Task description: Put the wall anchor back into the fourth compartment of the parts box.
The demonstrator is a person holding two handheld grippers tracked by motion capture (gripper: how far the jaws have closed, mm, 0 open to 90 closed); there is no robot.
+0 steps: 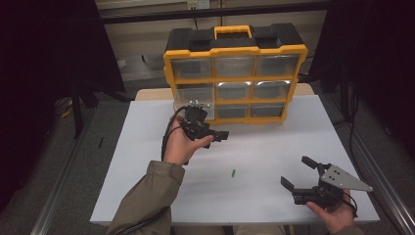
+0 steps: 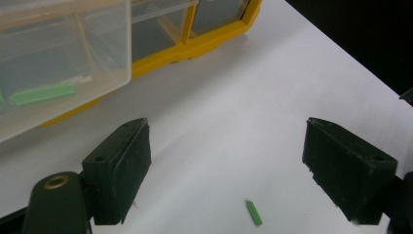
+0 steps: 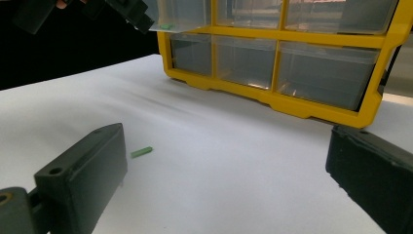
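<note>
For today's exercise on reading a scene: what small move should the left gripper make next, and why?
Probably lower the left gripper over the small green piece and close on it: its jaws stand open with nothing between them, and the piece lies loose on the white table, apart from the yellow organizer.

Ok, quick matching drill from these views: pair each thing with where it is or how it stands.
1 green stick
2 left hand-held gripper
3 right hand-held gripper
4 yellow organizer

a far edge of the white table
b loose on the table's middle
c open, beside the pulled-out drawer
d open, at the near right corner

1-b, 2-c, 3-d, 4-a
</note>
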